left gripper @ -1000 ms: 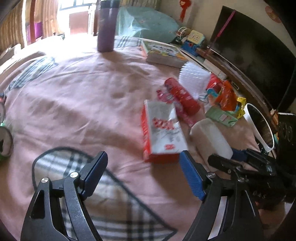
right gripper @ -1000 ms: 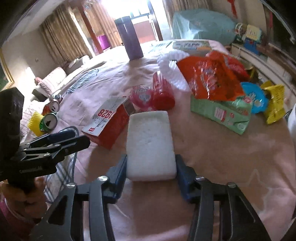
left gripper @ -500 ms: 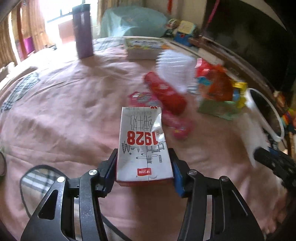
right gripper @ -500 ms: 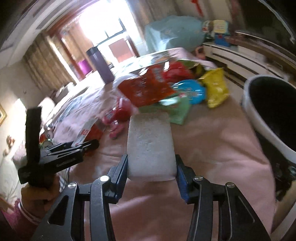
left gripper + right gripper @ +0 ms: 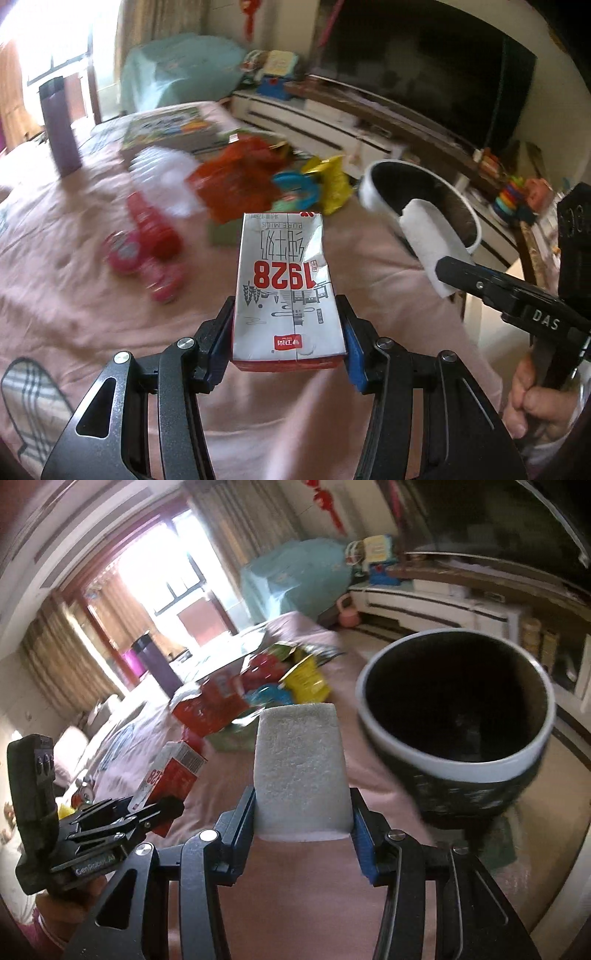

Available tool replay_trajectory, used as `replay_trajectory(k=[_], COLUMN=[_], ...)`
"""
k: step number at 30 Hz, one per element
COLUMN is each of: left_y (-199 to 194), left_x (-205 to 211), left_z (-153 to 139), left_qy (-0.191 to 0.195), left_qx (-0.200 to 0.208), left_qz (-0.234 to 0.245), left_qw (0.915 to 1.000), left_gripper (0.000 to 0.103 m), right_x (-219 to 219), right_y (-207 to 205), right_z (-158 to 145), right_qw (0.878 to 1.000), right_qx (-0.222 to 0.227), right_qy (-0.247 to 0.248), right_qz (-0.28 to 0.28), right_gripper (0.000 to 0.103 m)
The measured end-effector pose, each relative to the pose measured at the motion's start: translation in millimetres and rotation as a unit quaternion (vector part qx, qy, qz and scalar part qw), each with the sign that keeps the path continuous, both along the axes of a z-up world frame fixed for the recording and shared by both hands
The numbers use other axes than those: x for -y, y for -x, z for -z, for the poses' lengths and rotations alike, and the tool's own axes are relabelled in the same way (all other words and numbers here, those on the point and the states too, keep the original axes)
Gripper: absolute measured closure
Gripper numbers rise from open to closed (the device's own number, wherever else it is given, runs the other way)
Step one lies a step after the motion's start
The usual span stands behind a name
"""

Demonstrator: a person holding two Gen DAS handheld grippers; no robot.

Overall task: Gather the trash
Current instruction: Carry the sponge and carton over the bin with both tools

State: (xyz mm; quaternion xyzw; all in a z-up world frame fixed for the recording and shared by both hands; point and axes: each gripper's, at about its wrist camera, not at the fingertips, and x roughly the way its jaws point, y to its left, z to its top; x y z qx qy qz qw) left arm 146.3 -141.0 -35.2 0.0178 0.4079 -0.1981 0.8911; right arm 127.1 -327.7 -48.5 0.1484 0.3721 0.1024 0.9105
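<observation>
The left gripper (image 5: 289, 336) pinches a milk carton (image 5: 286, 291) between its two blue-padded fingers (image 5: 354, 354), which press against the carton's long sides near its base; the carton juts straight forward from the jaws, lifted off the pink tablecloth (image 5: 66, 295). It is a silver-white box with a red bottom edge, red digits "1928" and grey line drawings printed upside down to the camera, and its upper right side is dented and creased. The right gripper (image 5: 302, 823) is clamped on a white foam block (image 5: 301, 771) — a plain, slightly grainy rectangle with rounded corners, held by its near end and pointing forward. In the left wrist view that same block (image 5: 430, 240) sits at the tip of the right gripper (image 5: 448, 271) with its far end over the rim of the trash bin (image 5: 369, 188), a round black bin with a white band around the top. In the right wrist view the bin (image 5: 476, 775) stands just right of the block, beyond the table's edge, its dark inside open to the camera. On the cloth behind lie more scraps, blurred: an orange-red bag (image 5: 236, 181), a yellow wrapper (image 5: 334, 184), a blue round item (image 5: 295, 184), a red can (image 5: 151, 221) on its side beside a pink wrapper (image 5: 162, 277). A purple tumbler (image 5: 61, 125) stands upright at the far side — well apart from both grippers.
</observation>
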Motion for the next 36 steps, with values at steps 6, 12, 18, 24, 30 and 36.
replay_trajectory(k=[6,12,18,24,30,36], left_y=[-4.7,-15.4,-20.4,-29.6,-38.9,-51.6], left_x=[30.5,54.4,77.5,99.3,119.7,143.7], left_z=[-7.9,-9.4,-14.3,-21.0,-24.7,-23.2], left_qy=[-0.002,-0.005,-0.01,-0.009,-0.009,-0.018], left_qx=[0.007,0.004,0.007,0.008,0.008,0.005], left_qz=[0.028,0.045,0.064,0.082,0.097,0.108], left_qw=[0.9996,0.999,0.9979,0.9965,0.9952,0.9939], left_gripper=[0.053,0.053,0.053,0.053,0.053,0.053], right_x=[30.5,51.7,68.1,80.6,99.7,113.7], right_y=[0.3,-3.8,-7.6,-11.5,-19.9,-34.0], right_z=[-5.1,-9.4,-11.6,-15.0,-17.4,-18.5], right_qw=[0.999,0.998,0.997,0.997,0.995,0.995], right_qx=[0.005,0.01,0.012,0.013,0.012,0.005], right_qy=[-0.003,-0.006,-0.008,-0.002,-0.002,0.0], right_qz=[0.034,0.055,0.07,0.078,0.094,0.1], right_gripper=[0.055,0.055,0.055,0.055,0.055,0.054])
